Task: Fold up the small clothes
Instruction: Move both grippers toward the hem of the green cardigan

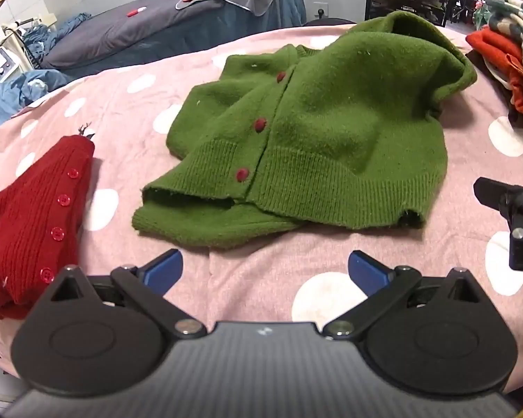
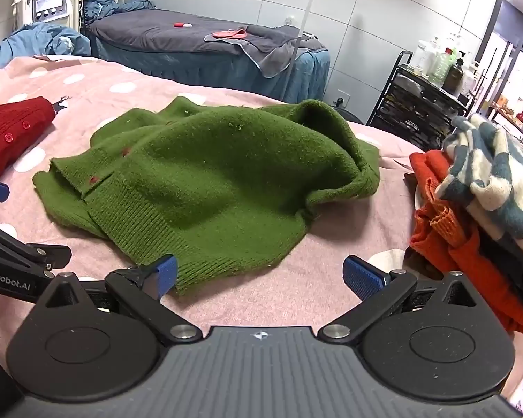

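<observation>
Clearly, both sets of jaws stand spread and empty. The rumpled green knitted cardigan [image 1: 307,132] lies mid-frame on the pink dotted bedspread [image 1: 261,278], hem nearest; the right gripper [image 2: 259,275] looks closer than the left gripper [image 1: 265,271].

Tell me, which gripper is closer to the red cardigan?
Left. The left gripper hovers open right beside the red cardigan; the right gripper sits open farther off, past the green cardigan's hem.
</observation>
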`<state>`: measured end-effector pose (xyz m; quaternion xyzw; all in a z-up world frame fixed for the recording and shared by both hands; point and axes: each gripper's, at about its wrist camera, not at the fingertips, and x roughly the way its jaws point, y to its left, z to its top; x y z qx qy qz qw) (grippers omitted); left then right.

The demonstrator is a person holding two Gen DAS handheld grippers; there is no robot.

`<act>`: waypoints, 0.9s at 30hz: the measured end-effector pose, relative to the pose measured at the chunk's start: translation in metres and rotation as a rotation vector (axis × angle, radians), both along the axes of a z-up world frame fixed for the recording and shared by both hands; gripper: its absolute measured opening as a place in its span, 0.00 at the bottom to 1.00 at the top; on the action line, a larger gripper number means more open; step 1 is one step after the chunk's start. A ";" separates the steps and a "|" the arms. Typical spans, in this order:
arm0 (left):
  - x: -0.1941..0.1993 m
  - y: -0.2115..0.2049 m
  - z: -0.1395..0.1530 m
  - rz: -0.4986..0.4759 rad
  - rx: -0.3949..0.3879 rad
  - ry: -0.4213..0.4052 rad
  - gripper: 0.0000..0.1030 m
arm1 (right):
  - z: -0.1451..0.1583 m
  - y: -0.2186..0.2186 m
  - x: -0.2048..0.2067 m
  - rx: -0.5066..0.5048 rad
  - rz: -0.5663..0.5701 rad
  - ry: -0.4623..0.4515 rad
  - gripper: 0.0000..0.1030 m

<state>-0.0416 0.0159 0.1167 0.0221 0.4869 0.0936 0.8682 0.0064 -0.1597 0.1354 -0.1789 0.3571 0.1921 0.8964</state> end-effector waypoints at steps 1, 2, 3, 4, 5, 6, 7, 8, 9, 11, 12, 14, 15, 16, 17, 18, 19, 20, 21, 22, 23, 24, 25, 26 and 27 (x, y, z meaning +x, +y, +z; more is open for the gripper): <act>0.000 0.000 -0.001 -0.002 -0.003 0.002 1.00 | -0.001 0.000 0.000 0.000 -0.003 -0.001 1.00; 0.001 0.001 -0.001 -0.003 -0.014 0.007 1.00 | -0.002 0.000 0.000 0.002 -0.005 0.000 1.00; 0.001 0.002 -0.002 -0.003 -0.031 0.010 1.00 | -0.003 0.001 0.001 0.005 -0.007 0.001 1.00; 0.001 0.004 -0.003 -0.003 -0.050 0.011 1.00 | -0.004 0.001 0.001 0.008 -0.009 0.002 1.00; 0.001 0.005 -0.004 -0.001 -0.059 0.012 1.00 | -0.005 0.002 0.001 0.009 -0.009 0.005 1.00; 0.001 0.005 -0.004 0.002 -0.057 0.013 1.00 | -0.005 -0.001 0.001 0.005 -0.010 0.005 1.00; 0.001 0.005 -0.005 0.003 -0.049 0.014 1.00 | -0.005 0.000 0.001 0.004 -0.010 0.001 1.00; 0.001 0.005 -0.005 0.004 -0.041 0.015 1.00 | -0.005 0.001 0.000 0.002 -0.009 -0.001 1.00; 0.001 0.005 -0.005 0.007 -0.036 0.015 1.00 | -0.006 0.002 0.000 0.004 -0.007 -0.003 1.00; 0.002 0.006 -0.006 0.012 -0.026 0.016 1.00 | -0.005 0.001 -0.002 0.009 -0.004 -0.011 1.00; 0.002 0.006 -0.006 0.013 -0.025 0.017 1.00 | -0.005 0.002 -0.002 0.012 -0.005 -0.012 1.00; 0.002 0.007 -0.007 0.013 -0.032 0.019 1.00 | -0.006 0.002 -0.001 0.013 -0.010 -0.019 1.00; 0.003 0.007 -0.007 0.011 -0.039 0.021 1.00 | -0.006 0.001 -0.001 0.014 -0.013 -0.019 1.00; 0.003 0.008 -0.007 0.010 -0.049 0.021 1.00 | -0.006 0.001 0.000 0.016 -0.016 -0.018 1.00; 0.003 0.008 -0.007 0.010 -0.054 0.021 1.00 | -0.007 0.002 0.000 0.017 -0.019 -0.008 1.00; 0.002 0.008 -0.007 0.009 -0.054 0.020 1.00 | -0.008 0.002 0.000 0.017 -0.020 -0.008 1.00; 0.002 0.007 -0.008 0.007 -0.049 0.020 1.00 | -0.008 0.002 0.001 0.016 -0.021 -0.008 1.00; 0.003 0.006 -0.008 0.006 -0.040 0.020 1.00 | -0.008 0.001 0.001 0.015 -0.021 -0.008 1.00; 0.003 0.006 -0.008 0.006 -0.032 0.020 1.00 | -0.009 0.002 0.001 0.012 -0.022 -0.007 1.00; 0.003 0.005 -0.009 0.006 -0.026 0.020 1.00 | -0.009 0.002 0.001 0.009 -0.021 -0.009 1.00; 0.003 0.005 -0.009 0.007 -0.023 0.023 1.00 | -0.009 0.001 0.000 0.011 -0.021 -0.018 1.00; 0.003 0.006 -0.009 0.008 -0.025 0.025 1.00 | -0.010 0.001 0.000 0.011 -0.021 -0.015 1.00; 0.003 0.006 -0.009 0.009 -0.028 0.025 1.00 | -0.010 0.001 0.000 0.013 -0.020 -0.017 1.00; 0.003 0.007 -0.009 0.010 -0.030 0.026 1.00 | -0.010 0.001 0.000 0.011 -0.019 -0.018 1.00; 0.003 0.007 -0.009 0.010 -0.030 0.026 1.00 | -0.011 0.001 -0.001 0.009 -0.018 -0.017 1.00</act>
